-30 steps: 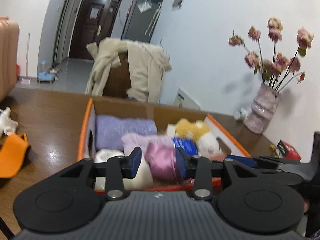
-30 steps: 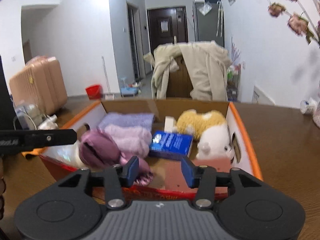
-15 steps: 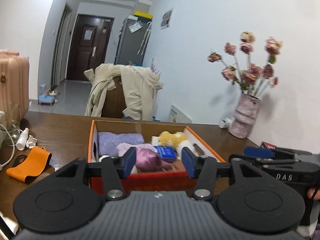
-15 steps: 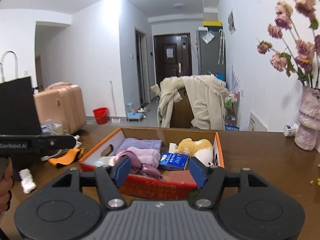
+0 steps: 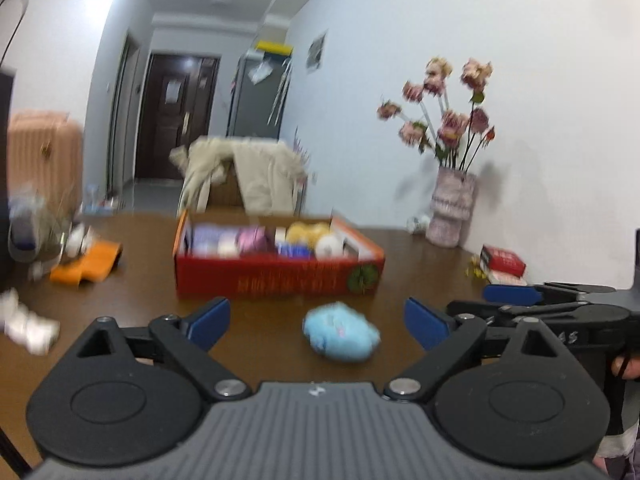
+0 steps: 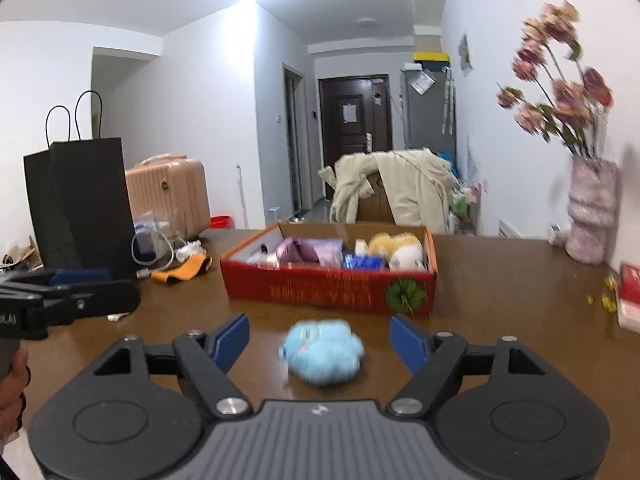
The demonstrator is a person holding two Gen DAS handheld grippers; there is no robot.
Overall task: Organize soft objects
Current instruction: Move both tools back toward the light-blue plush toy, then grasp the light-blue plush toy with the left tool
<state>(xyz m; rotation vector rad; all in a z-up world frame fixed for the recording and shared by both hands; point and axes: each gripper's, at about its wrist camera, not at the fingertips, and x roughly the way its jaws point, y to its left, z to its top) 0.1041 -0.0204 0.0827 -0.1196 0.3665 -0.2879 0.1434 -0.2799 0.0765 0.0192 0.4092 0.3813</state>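
A red cardboard box stands on the brown table and holds folded purple and pink cloths, a blue pack and a yellow-and-white plush toy. A light blue plush toy lies on the table in front of the box. My left gripper is open and empty, well back from the box, with the blue toy between its fingers' line of sight. My right gripper is open and empty, just before the same toy. It also shows at the right of the left wrist view.
An orange cloth and a white soft thing lie on the table at the left, near cables and a black paper bag. A vase of flowers and a red book stand at the right.
Both grippers have pulled back from the box and opened wider. The pink cloth now lies in the box. The blue plush toy has come into view on the table.
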